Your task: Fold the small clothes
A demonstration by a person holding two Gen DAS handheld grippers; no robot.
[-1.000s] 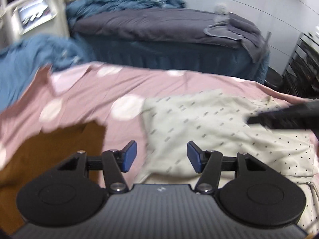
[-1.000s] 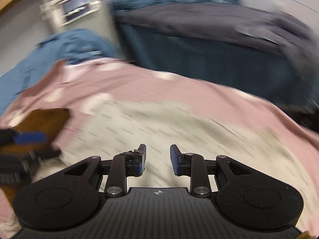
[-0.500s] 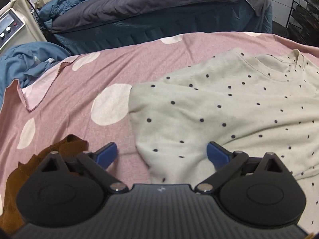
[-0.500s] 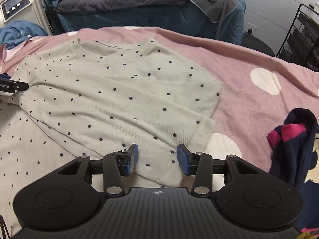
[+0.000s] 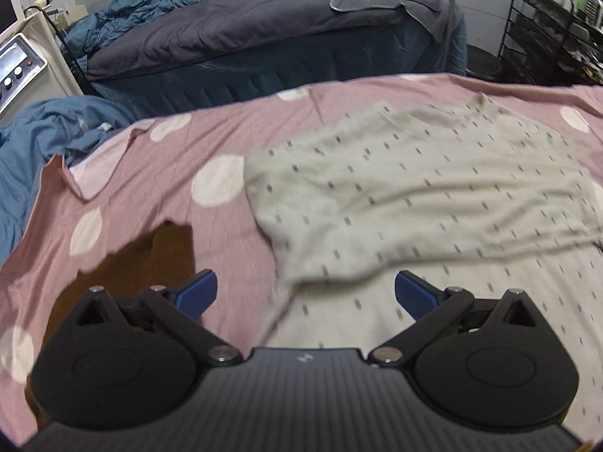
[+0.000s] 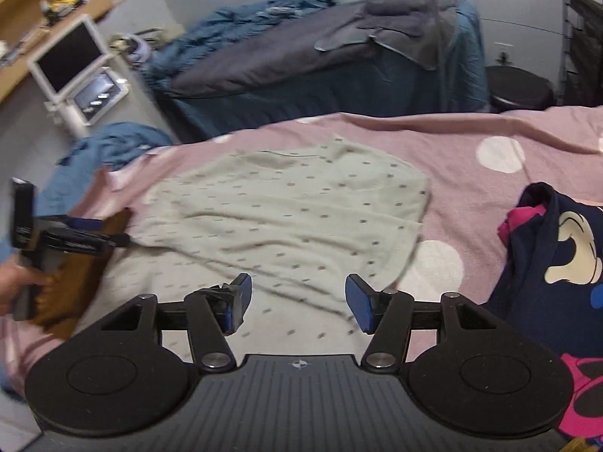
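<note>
A cream shirt with dark dots [image 5: 414,188] lies on the pink sheet [image 5: 233,120], its upper half folded down over the lower part. My left gripper [image 5: 305,290] hovers open and wide over the shirt's left edge, with nothing pressed between its pads. In the right wrist view the same shirt [image 6: 286,211] lies ahead. My right gripper [image 6: 297,301] is above its near right part, jaws opening, only cloth below them. The left gripper [image 6: 109,231] shows at the far left, held by a hand [image 6: 15,286].
A brown garment [image 5: 150,260] lies left of the shirt. A navy cartoon-print garment [image 6: 546,263] is heaped at the right. Blue cloth [image 5: 45,139] hangs off the left edge. Behind stand a dark bed [image 5: 245,37], a black rack [image 5: 546,26] and a white machine [image 5: 19,67].
Both grippers' jaws have spread wide and pulled back from the shirt. The right gripper has swung over to the shirt's right side. The shirt lies flat with its fold.
</note>
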